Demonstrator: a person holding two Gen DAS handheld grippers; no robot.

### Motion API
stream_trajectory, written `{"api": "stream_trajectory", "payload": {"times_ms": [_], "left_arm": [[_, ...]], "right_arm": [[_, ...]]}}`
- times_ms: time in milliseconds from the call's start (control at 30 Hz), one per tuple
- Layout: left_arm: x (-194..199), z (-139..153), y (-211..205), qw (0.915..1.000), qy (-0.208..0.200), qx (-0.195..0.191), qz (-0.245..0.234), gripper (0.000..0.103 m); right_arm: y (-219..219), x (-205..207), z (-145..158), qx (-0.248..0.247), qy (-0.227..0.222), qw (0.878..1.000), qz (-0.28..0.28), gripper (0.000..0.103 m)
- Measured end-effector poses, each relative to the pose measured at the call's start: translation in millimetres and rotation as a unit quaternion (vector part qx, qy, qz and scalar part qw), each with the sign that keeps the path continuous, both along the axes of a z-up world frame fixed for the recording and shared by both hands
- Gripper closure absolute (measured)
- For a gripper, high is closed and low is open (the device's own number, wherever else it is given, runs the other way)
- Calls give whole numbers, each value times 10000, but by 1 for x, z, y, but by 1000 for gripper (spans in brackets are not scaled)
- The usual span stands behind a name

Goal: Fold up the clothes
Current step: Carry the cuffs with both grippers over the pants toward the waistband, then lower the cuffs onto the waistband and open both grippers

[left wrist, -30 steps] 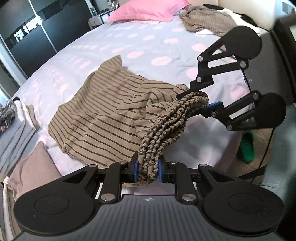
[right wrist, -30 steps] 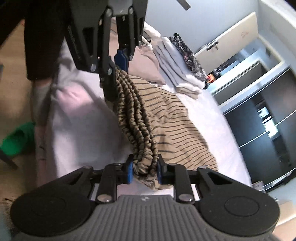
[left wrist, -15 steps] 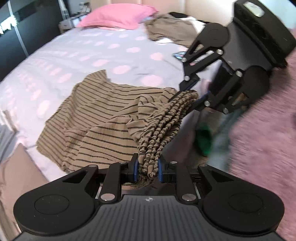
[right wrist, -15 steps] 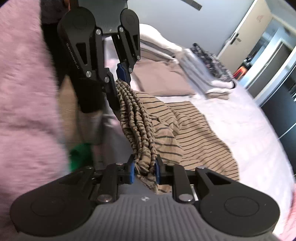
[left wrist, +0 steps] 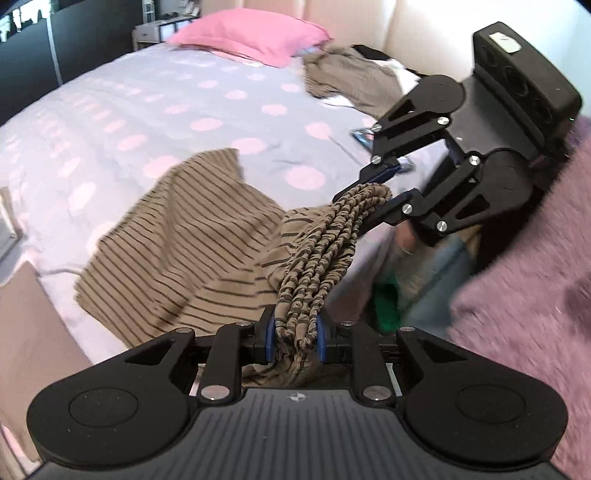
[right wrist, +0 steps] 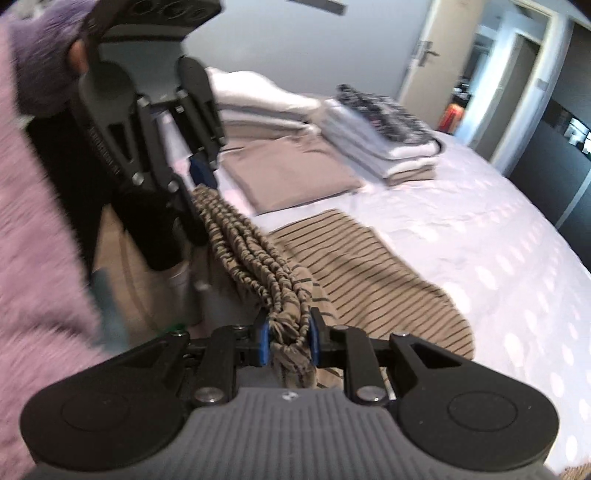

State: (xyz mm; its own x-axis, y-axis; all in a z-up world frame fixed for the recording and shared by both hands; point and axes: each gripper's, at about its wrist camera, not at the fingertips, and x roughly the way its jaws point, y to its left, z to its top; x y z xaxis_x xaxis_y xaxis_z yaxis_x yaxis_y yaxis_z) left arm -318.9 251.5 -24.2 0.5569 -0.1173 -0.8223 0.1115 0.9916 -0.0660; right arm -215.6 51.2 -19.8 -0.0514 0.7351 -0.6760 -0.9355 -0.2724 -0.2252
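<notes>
A tan garment with dark stripes [left wrist: 192, 236] hangs off the near edge of the bed [left wrist: 155, 107], its gathered elastic band [left wrist: 325, 243] stretched between both grippers. My left gripper [left wrist: 294, 341] is shut on one end of that band. The right gripper [left wrist: 384, 188] grips the other end, up and to the right in the left wrist view. In the right wrist view the right gripper [right wrist: 287, 341] pinches the band [right wrist: 258, 254], the left gripper [right wrist: 201, 184] holds its far end, and the striped cloth [right wrist: 373, 273] trails onto the bed.
A pink pillow [left wrist: 251, 35] and a heap of loose clothes [left wrist: 351, 81] lie at the head of the bed. Folded stacks [right wrist: 380, 125] and a folded taupe piece [right wrist: 288, 173] sit at the foot end. A person's fuzzy lilac sleeve [left wrist: 528, 280] fills the right side.
Both grippers have risen with the band held, lifting the garment's near edge off the bed. The right gripper has rolled, and the lilac sleeve has come into both views.
</notes>
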Motion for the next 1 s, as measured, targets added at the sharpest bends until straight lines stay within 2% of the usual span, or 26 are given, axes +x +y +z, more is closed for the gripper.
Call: {"api": "stream_trajectory", "payload": {"times_ms": [267,467,567,767,1000], "left_arm": [[27,8,34,9972,-188,404,608,84],[54,-1,60,9930,-144,429,1093,83],[69,-9,75,9912,12,570,1196,82],[95,-30,117,9897,158,541,1318,81],[131,-70,157,9875,367,456,1465,77]], "right_arm": [[58,25,-1,223,-78,9975,-667,80],[102,50,-10,120,-17,9940,-1089,80],[130,64,-17,0,86,9935,-1136,80],[184,100,-37,-291,368,9903,-1307,80],[237,141,-80,-787,873,9787,-1684,79]]}}
